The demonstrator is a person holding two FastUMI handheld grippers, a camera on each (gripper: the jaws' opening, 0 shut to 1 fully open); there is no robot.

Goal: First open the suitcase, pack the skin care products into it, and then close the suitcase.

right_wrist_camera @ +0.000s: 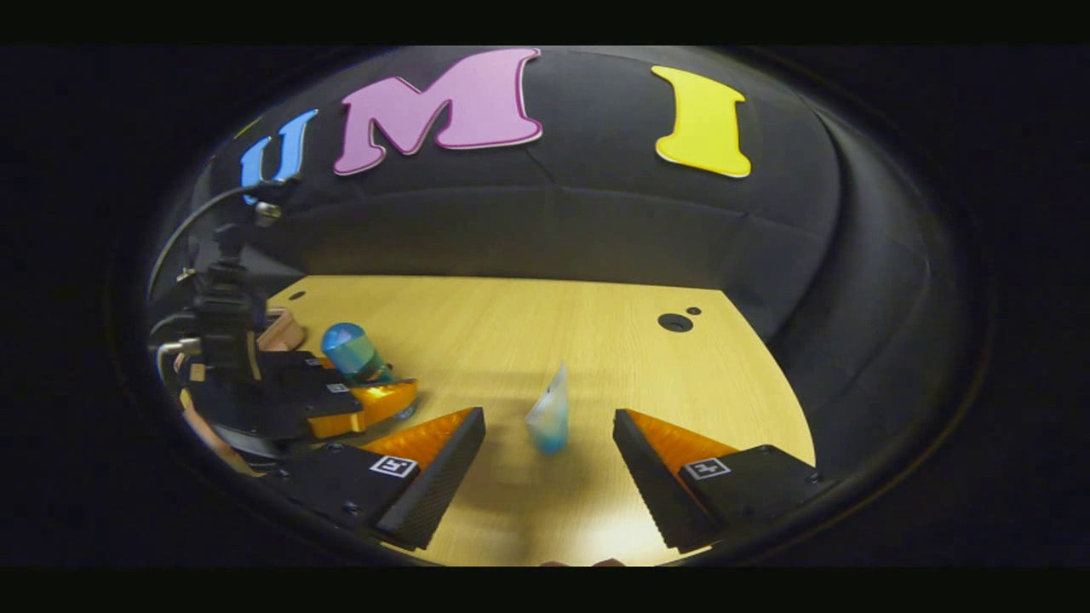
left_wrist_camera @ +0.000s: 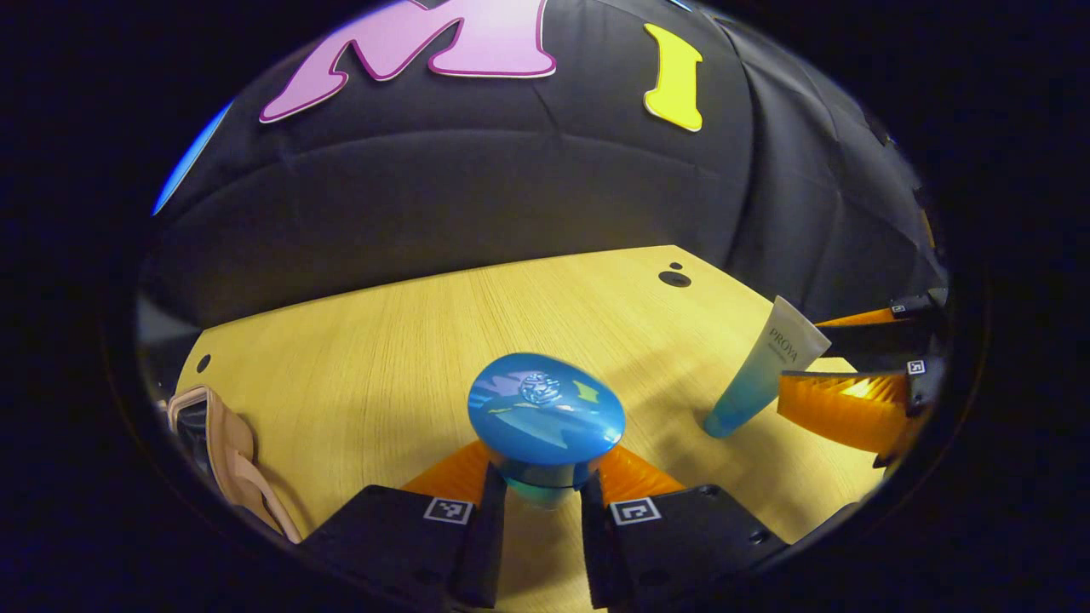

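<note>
My left gripper (left_wrist_camera: 542, 495) is shut on a teal bottle with a wide glossy blue cap (left_wrist_camera: 545, 409), both fingers pressing its body just under the cap. In the right gripper view the same bottle (right_wrist_camera: 351, 349) is tilted in the left gripper (right_wrist_camera: 375, 400) at the table's left. A white-to-blue tube (right_wrist_camera: 549, 413) stands cap-down on the wooden table (right_wrist_camera: 528, 323). My right gripper (right_wrist_camera: 547, 417) is open with a finger on either side of the tube, not touching it. In the left gripper view the tube (left_wrist_camera: 762, 375) stands beside the right gripper's orange fingers (left_wrist_camera: 843, 409).
A beige-pink edge of the suitcase (left_wrist_camera: 221, 443) shows at the table's left, and again behind the left gripper (right_wrist_camera: 283, 328). A round dark hole (left_wrist_camera: 674, 278) marks the table's far right corner. Black cloth walls close in the back and right.
</note>
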